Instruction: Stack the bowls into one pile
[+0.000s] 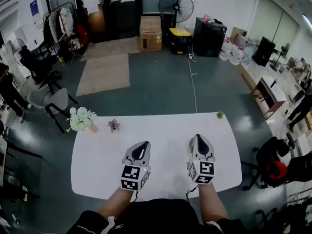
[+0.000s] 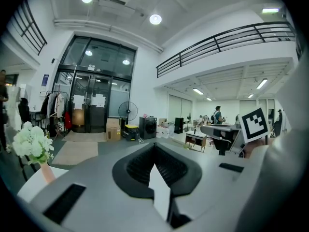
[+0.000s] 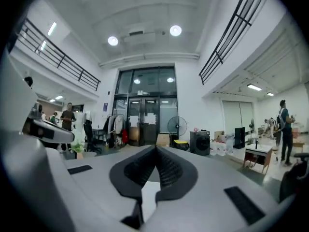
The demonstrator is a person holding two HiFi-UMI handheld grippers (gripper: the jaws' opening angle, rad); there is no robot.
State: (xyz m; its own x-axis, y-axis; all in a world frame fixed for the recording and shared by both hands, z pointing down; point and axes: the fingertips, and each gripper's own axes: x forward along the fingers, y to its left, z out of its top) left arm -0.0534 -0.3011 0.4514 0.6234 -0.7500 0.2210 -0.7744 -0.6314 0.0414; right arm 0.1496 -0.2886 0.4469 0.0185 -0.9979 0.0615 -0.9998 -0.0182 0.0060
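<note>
While over the table (image 1: 165, 130), left gripper (image 1: 145, 143) and right gripper (image 1: 199, 137), fingers clenched empty; white flowers (image 1: 80, 118) in vase (image 1: 93, 128).

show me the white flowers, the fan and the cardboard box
white flowers (image 1: 81, 118), head view, middle of the blooms
fan (image 1: 176, 7), head view, centre of its grille
cardboard box (image 1: 150, 37), head view, front face

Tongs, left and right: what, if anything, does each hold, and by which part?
Nothing. The left tongs and the right tongs are both shut and empty.
</note>
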